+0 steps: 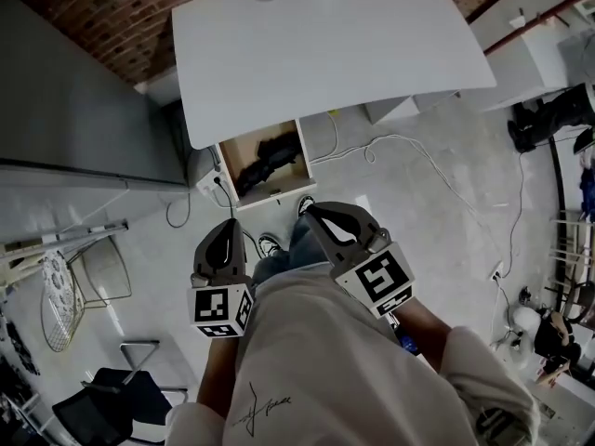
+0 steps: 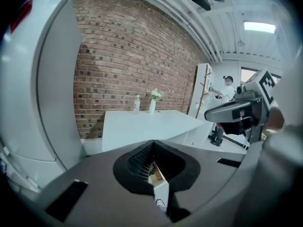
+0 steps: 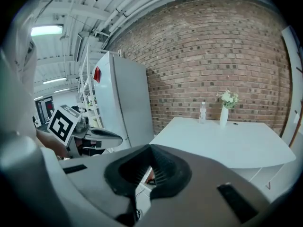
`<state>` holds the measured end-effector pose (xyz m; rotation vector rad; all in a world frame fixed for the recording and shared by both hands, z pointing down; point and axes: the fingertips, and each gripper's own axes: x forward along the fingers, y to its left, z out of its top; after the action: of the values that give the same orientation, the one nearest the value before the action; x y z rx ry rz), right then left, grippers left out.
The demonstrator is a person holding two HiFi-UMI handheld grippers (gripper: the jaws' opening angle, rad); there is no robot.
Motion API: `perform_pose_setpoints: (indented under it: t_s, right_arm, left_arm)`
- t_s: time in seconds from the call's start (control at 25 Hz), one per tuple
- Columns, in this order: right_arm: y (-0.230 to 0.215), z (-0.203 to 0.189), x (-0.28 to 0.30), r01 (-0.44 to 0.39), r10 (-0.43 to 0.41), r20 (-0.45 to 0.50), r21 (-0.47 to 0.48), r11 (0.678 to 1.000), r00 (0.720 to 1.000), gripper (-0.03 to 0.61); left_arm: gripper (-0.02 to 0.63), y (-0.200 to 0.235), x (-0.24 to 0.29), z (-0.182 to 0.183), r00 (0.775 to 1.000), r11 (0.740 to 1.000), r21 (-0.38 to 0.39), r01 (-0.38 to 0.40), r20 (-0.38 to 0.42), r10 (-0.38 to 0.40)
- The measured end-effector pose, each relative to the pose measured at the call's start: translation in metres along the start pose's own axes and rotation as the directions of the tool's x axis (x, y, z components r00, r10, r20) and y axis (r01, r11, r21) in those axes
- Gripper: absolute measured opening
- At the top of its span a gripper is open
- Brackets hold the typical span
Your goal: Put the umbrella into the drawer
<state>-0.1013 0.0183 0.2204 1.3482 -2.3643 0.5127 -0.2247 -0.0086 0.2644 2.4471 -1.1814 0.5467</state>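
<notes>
Tongs first: the left gripper (image 1: 228,224) and the right gripper (image 1: 312,210) hung side by side at the near edge of the scene, each with its jaws pressed together on nothing. Farther off stood the white table (image 1: 325,54). Under its near left edge the drawer (image 1: 277,191) stood open, and the black umbrella (image 1: 263,159) lay inside it, well apart from both grippers.
</notes>
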Motion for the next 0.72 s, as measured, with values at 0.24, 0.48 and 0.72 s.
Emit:
perform_pose_setpoints:
  t_s: [0.24, 0.48, 0.72]
  right_arm:
    - [0.011, 0.010, -0.006, 0.023, -0.023, 0.030, -0.014, 1.000, 0.999, 0.009]
    - [0.015, 0.013, -0.015, 0.051, -0.050, 0.043, -0.025, 0.998, 0.998, 0.009]
    - [0.024, 0.014, -0.022, 0.065, -0.064, 0.039, -0.044, 0.997, 0.997, 0.009]
  left_arm:
    - [0.018, 0.006, -0.022, 0.026, 0.997, 1.000, -0.019, 0.022, 0.079, -0.020]
    - [0.018, 0.003, -0.039, 0.040, 0.991, 0.997, -0.050, 0.051, 0.130, -0.044]
    - [0.018, 0.003, -0.052, 0.043, 0.986, 0.996, -0.066, 0.067, 0.156, -0.056]
